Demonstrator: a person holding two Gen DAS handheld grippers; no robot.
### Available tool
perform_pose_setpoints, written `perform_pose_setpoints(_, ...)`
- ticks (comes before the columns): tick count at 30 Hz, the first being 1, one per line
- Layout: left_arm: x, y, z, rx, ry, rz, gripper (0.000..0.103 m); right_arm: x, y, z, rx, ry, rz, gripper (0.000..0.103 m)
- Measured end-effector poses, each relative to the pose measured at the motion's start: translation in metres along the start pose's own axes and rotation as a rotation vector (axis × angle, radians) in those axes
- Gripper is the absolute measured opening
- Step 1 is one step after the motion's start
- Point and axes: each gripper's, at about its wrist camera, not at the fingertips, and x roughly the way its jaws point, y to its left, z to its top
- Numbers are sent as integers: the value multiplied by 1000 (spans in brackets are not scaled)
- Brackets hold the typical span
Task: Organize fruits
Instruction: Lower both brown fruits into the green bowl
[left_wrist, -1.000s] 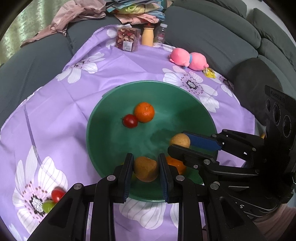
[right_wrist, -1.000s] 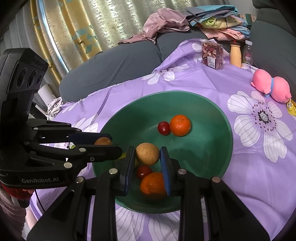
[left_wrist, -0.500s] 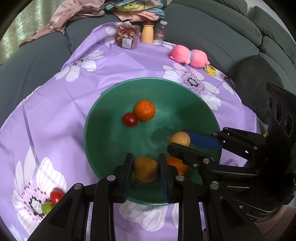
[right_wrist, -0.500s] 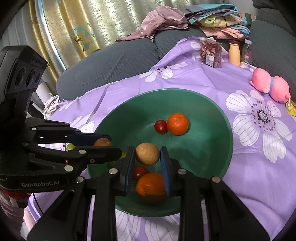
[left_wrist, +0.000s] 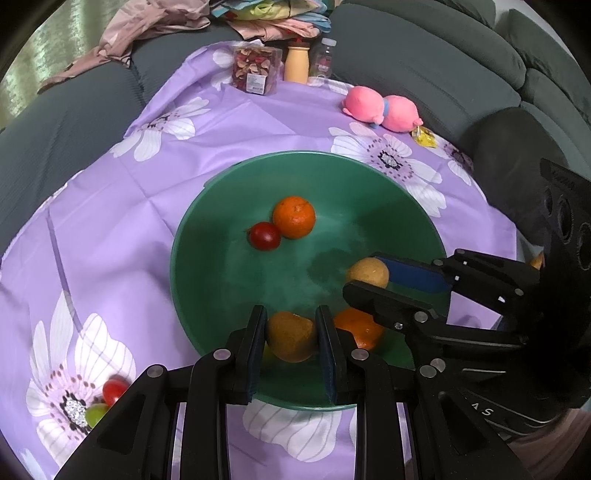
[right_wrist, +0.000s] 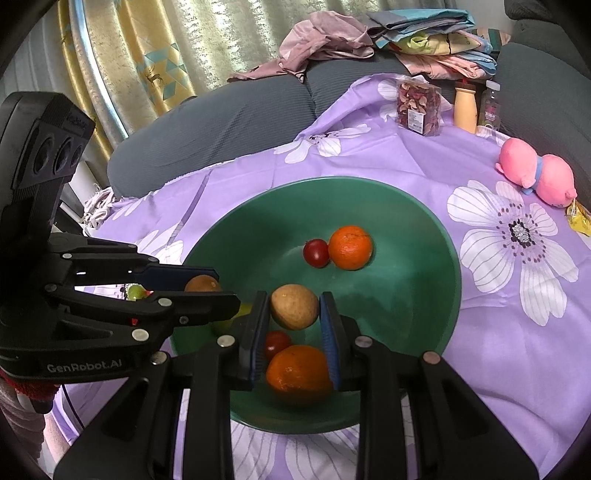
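A brown fruit (left_wrist: 290, 335) is being gripped between the left gripper (left_wrist: 290, 338)'s closed fingers at lower centre, over the green bowl (left_wrist: 207, 206)'s near rim. A paler brown fruit (right_wrist: 294, 306) is being gripped likewise by the right gripper (right_wrist: 294, 314). Since a second ago nothing is being released; only the view is shifting slightly, so both fruits are judged still undelivered. Two oranges (right_wrist: 350, 247) and tomatoes (right_wrist: 316, 253) are lying in the bowl; a tomato and grape (left_wrist: 96, 413) are waiting on the tabletop, lower left. "GenRobot.AI" (right_wrist: 84, 367) is being shown on the left gripper's body.

Left claw (left_wrist: 290, 334) clamps brown fruit (left_wrist: 290, 336) over green bowl (left_wrist: 192, 258).
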Motion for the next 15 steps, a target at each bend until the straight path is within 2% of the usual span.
perform_pose_setpoints(15, 2, -3, 0, 19, 5, 17, 25, -1, 1, 0, -13, 3, -30, 28)
